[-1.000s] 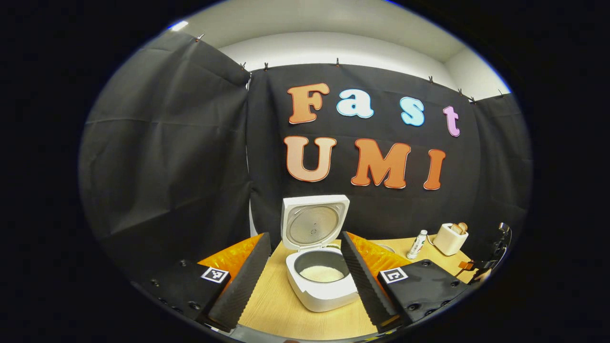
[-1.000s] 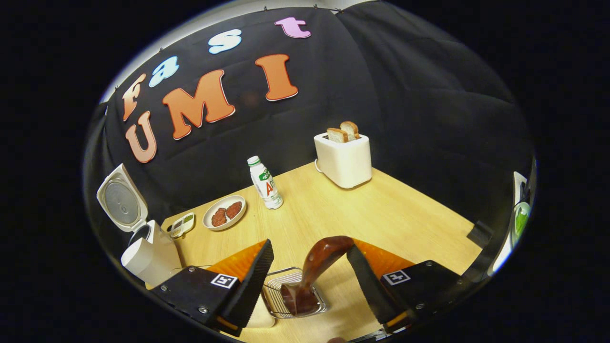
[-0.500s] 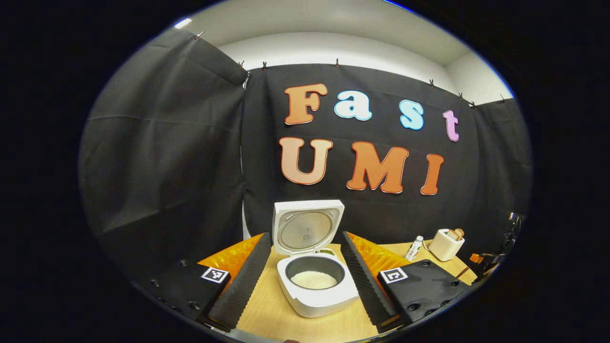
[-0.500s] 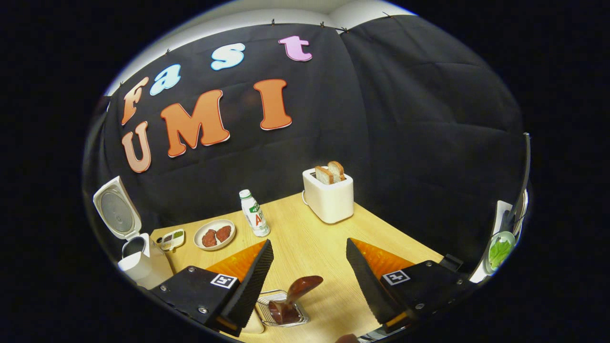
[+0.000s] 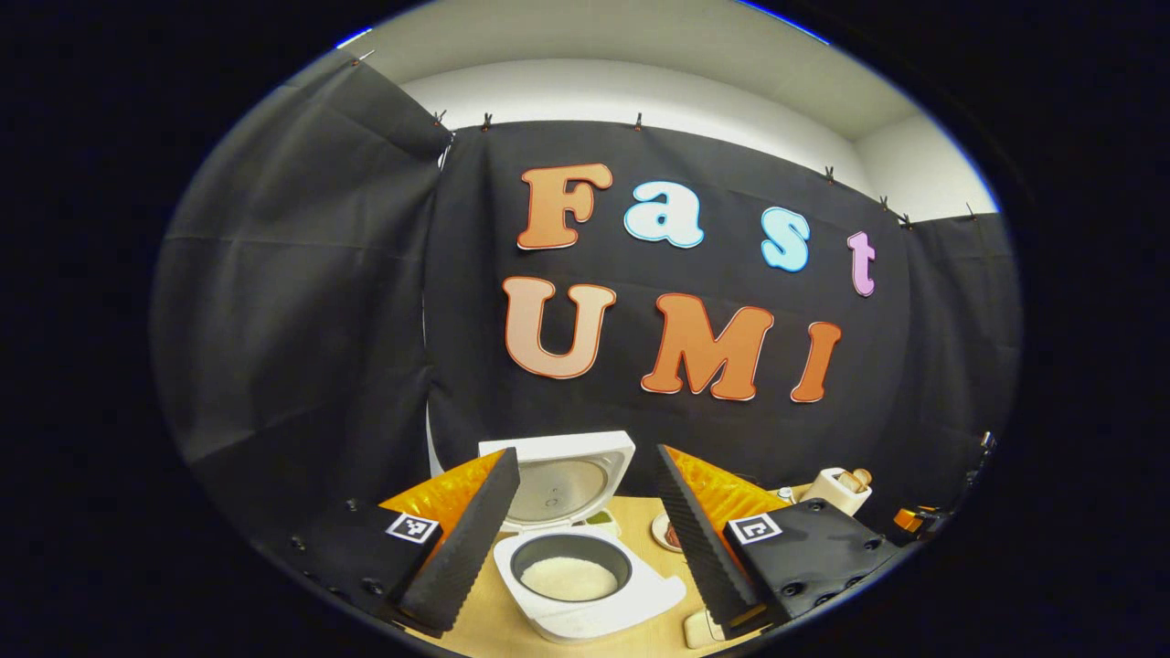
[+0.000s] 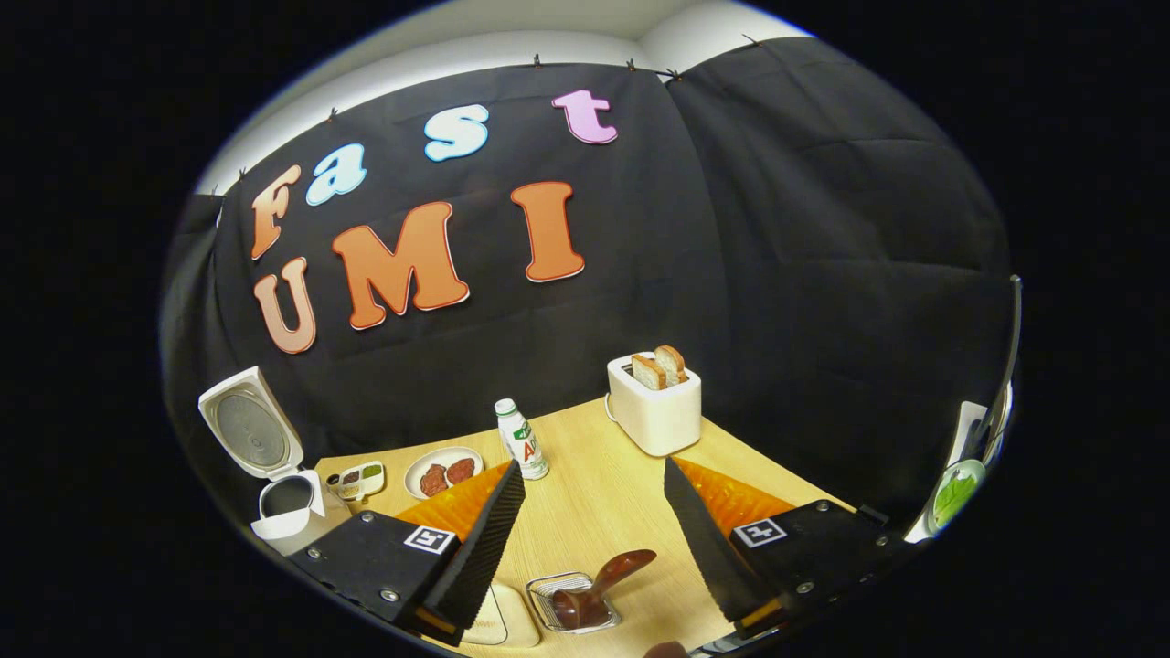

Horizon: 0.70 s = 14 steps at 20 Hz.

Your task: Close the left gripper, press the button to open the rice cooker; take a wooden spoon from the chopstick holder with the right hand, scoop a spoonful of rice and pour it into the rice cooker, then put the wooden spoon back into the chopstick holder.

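The white rice cooker (image 5: 585, 612) stands with its lid (image 5: 562, 475) up and white rice (image 5: 569, 578) in the pot. My left gripper (image 5: 583, 457) is open in front of it, one finger to each side, touching nothing. In the right gripper view the cooker (image 6: 291, 512) is at the far left. A dark brown wooden spoon (image 6: 599, 589) leans in the wire chopstick holder (image 6: 553, 608) on the table. My right gripper (image 6: 591, 466) is open above it, clear of the spoon.
A white toaster (image 6: 656, 413) with bread, a small bottle (image 6: 521, 439), a plate of patties (image 6: 443, 472) and a small sauce dish (image 6: 358, 477) stand along the back of the wooden table (image 6: 594, 512). A beige block (image 6: 507, 620) lies beside the holder.
Both grippers have pulled back and up, so the cooker and the holder sit lower and smaller in their views. The spoon, between the right fingers one second ago, stays in the holder.
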### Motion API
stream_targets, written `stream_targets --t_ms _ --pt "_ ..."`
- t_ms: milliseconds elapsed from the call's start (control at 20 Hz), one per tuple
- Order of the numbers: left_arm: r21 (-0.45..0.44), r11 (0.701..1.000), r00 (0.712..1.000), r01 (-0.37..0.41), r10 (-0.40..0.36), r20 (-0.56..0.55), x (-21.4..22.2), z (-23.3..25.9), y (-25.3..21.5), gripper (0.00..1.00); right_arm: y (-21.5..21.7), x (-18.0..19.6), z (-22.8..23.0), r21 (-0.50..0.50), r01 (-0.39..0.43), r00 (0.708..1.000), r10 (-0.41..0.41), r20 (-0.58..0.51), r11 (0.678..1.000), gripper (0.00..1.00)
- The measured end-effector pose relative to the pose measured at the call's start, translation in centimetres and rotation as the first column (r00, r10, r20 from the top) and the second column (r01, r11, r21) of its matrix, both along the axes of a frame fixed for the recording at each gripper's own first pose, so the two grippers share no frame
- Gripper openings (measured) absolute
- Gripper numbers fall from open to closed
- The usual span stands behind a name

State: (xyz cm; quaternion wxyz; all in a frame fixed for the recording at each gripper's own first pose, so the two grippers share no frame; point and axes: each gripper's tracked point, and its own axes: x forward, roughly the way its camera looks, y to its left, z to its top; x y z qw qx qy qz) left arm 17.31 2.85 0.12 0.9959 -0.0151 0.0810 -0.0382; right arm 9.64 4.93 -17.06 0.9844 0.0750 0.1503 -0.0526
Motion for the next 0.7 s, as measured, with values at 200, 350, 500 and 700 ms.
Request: stream_targets --t_ms 200,350,500,700 --pt "0.022 1.0 0.999 -0.001 0.002 -0.051 4.8 -0.6 0.3 0.99 0.5 -0.1 2.2 -0.099 -0.037 0.999 0.041 0.035 0.994 0.95" --pt "0.011 1.0 0.994 0.001 0.0 -0.107 8.5 -1.7 0.5 1.0 0.9 -0.3 3.5 -0.192 -0.067 0.996 0.078 0.048 0.979 0.95" --pt "-0.039 0.999 0.986 0.008 -0.015 -0.169 12.0 -2.8 0.2 1.0 1.7 -0.5 4.0 -0.244 -0.1 0.992 0.115 0.047 0.965 0.95" --pt "0.025 1.0 0.974 -0.01 0.015 -0.227 16.7 -4.3 1.0 1.0 1.9 -0.8 3.8 -0.26 -0.12 0.991 0.133 0.032 0.958 0.95"
